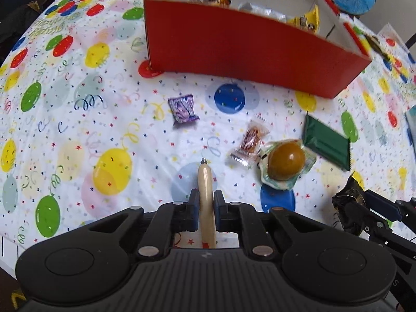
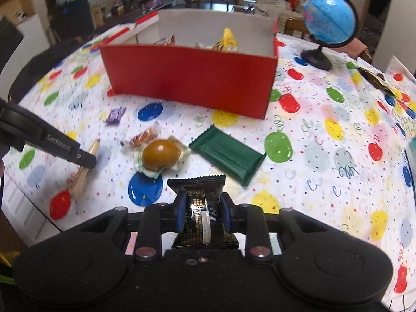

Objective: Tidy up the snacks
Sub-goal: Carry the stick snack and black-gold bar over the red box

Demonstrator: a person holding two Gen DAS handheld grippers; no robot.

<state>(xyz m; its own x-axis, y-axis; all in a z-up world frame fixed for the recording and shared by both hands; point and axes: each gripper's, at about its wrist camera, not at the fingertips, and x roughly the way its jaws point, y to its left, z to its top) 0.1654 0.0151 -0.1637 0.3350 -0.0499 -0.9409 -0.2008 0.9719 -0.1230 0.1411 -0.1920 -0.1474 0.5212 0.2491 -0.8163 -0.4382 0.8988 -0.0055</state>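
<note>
Left gripper (image 1: 206,204) is clamped on a pale beige sausage stick (image 1: 205,182) with a metal clip at its tip, pointing to 12 o'clock over the balloon-print tablecloth (image 1: 78,119). Right gripper (image 2: 202,209) is clamped on a black snack packet (image 2: 201,208) with gold grid print and crimped top edge.

Loose on the cloth, left wrist view: purple wrapper (image 1: 183,108) at 11 o'clock of the sausage tip, clear striped candy pack (image 1: 249,140) at 2 o'clock, brown bun in clear wrap (image 1: 286,160) touching it, dark green packet (image 1: 326,141) just beside the bun at 2 o'clock.

Red cardboard box (image 1: 247,54) sits at 12 o'clock, white inside, open top. Holds a yellow packet (image 2: 226,42), an orange-toned wrapper (image 2: 166,42) and a silver one (image 1: 260,9); labels unreadable.

Blue globe (image 2: 328,18) stands at 2 o'clock of the box.
</note>
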